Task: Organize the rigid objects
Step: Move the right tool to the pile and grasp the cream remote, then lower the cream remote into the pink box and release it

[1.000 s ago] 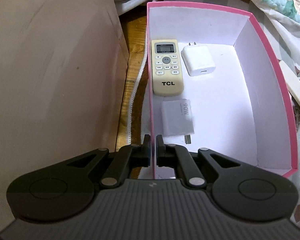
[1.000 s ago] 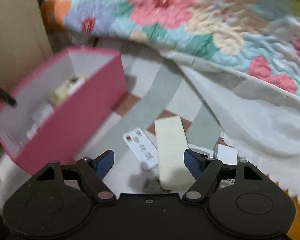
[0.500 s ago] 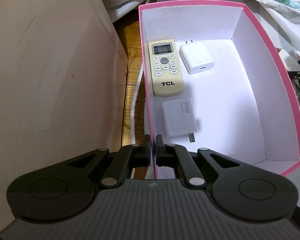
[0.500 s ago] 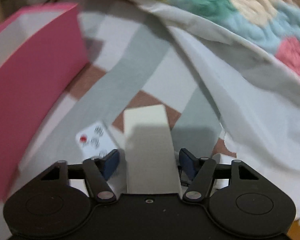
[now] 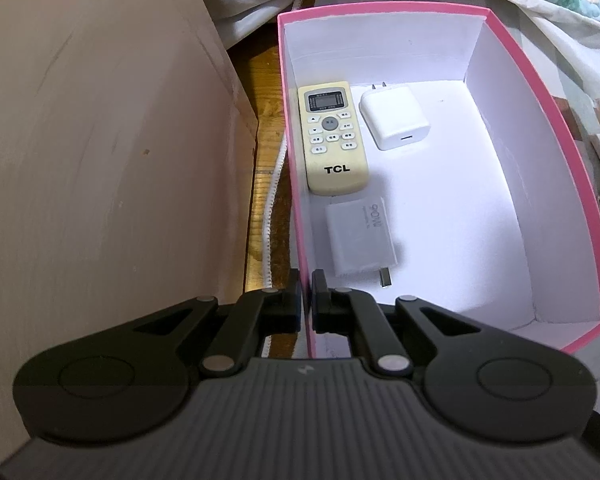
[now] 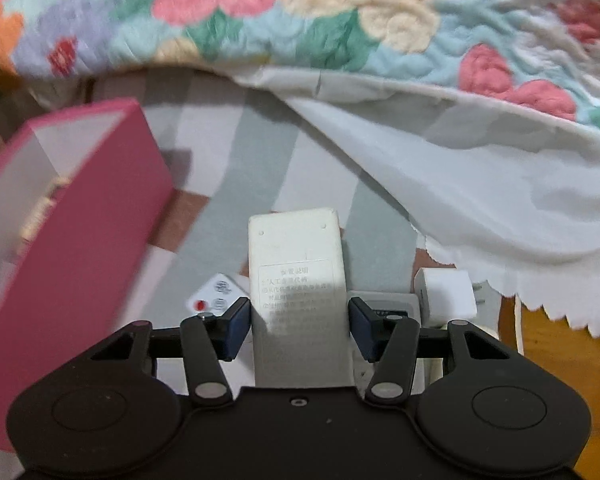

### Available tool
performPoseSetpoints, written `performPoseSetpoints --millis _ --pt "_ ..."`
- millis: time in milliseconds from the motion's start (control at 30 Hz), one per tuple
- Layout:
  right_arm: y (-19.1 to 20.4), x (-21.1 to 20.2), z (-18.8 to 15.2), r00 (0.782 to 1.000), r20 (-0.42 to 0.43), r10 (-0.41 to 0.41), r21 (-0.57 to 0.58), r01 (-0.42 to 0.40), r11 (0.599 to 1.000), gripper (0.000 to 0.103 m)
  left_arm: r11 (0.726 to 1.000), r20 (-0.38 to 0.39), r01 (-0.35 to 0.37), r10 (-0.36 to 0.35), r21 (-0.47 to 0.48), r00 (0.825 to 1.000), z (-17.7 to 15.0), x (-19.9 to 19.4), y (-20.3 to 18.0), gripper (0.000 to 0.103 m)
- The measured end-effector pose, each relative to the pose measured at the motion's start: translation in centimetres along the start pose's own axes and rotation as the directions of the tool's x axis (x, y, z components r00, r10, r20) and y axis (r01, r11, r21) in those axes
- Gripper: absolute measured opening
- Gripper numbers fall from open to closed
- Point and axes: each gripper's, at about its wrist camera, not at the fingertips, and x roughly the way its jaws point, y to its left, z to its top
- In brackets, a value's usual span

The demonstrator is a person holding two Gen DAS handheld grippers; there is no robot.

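My left gripper [image 5: 306,296] is shut on the near left wall of the pink box [image 5: 540,92]. Inside the box lie a cream TCL remote [image 5: 334,140], a white charger [image 5: 394,118] and a grey 90W charger [image 5: 358,236]. In the right wrist view a long white block [image 6: 296,264] with printed text lies face down on the checked sheet. My right gripper [image 6: 299,320] straddles it, jaws closing, with the blue pads right at its two sides. The same pink box [image 6: 80,240] stands to the left of it.
A small white remote with a red button [image 6: 216,296] lies left of the block and a white plug adapter [image 6: 446,296] right of it. A flowered quilt [image 6: 300,12] is heaped behind. A beige panel [image 5: 100,140] stands left of the box, with bare wood [image 6: 560,360] at the right.
My right gripper has dropped over the white block and its jaws have narrowed from well apart to just beside it. The left gripper stays clamped on the box wall, barely shifting.
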Motion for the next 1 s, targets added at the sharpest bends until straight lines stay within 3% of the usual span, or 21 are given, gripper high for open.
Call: performPoseSetpoints --millis 400,533,633,767,900,1000 --pt "1.4 -8.1 -0.8 0.975 0.193 0.112 0.027 -0.119 0.993 0.058 1.0 0.018 -0.007 0.007 -0.02 1.0 -0.4 -0.4 0.0 0.004" --pt "2.3 -10.9 0.0 0.948 0.274 0.163 0.022 -0.176 0.984 0.058 1.0 0.026 -0.022 0.023 -0.017 0.999 -0.5 -0.5 -0.2 0.004" --pt "3.5 -13.1 1.4 0.915 0.32 0.246 -0.006 -0.258 0.966 0.058 0.999 0.022 -0.025 0.026 -0.023 0.999 -0.5 -0.5 -0.2 0.004" --pt "6.2 -14.0 4.1 0.874 0.276 0.399 -0.026 -0.408 0.913 0.058 0.999 0.025 -0.024 0.024 -0.027 0.999 -0.5 -0.5 -0.2 0.004" --pt "10.7 -12.0 5.9 0.883 0.192 0.429 -0.048 -0.428 0.902 0.058 1.0 0.027 -0.014 0.015 -0.028 1.0 -0.6 -0.5 0.0 0.004" --pt "13.7 -9.0 6.5 0.87 0.117 0.48 -0.025 -0.48 0.877 0.058 0.999 0.026 -0.009 0.01 -0.034 1.0 -0.6 -0.5 0.2 0.004"
